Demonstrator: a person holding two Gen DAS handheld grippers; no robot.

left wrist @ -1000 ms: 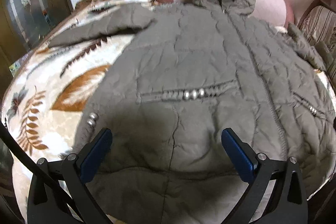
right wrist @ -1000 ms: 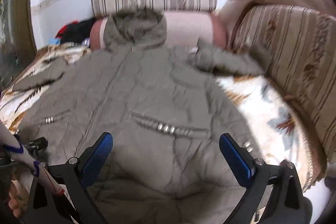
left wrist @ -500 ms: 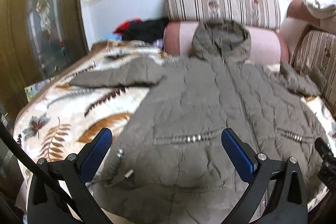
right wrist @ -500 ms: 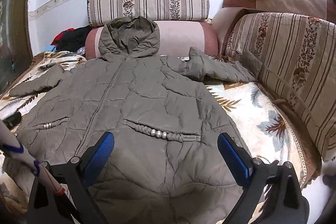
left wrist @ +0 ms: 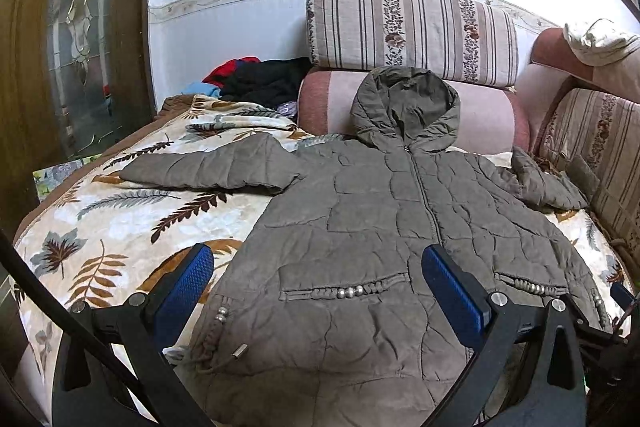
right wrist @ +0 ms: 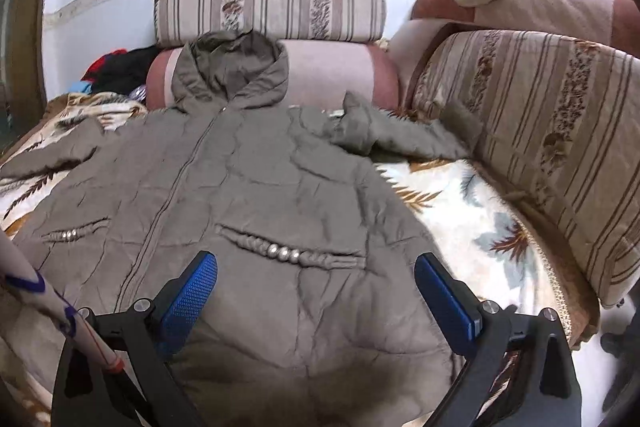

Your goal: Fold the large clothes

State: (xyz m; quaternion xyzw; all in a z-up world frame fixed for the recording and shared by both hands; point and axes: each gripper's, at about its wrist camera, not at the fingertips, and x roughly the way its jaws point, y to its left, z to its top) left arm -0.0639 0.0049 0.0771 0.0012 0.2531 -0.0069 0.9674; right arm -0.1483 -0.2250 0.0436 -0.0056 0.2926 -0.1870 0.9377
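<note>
Lying flat: your olive hooded jacket was spread front-up on the leaf-print blanket, hood at the far cushions.
Left hand-held gripper: spread wide, holding nothing, above the near hem.
Right hand-held gripper: likewise spread, unloaded.

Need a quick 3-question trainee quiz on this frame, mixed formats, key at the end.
1. True or false: the left gripper is shut on the jacket.
2. Where does the hood rest?
A. flat on the leaf-print blanket
B. propped against the pink bolster
C. tucked under the jacket body
3. Fill in: the jacket's front zipper is ____ (open/closed).

Key:
1. False. Both the left gripper and the right gripper are open above the hem, holding nothing.
2. B
3. closed
</note>
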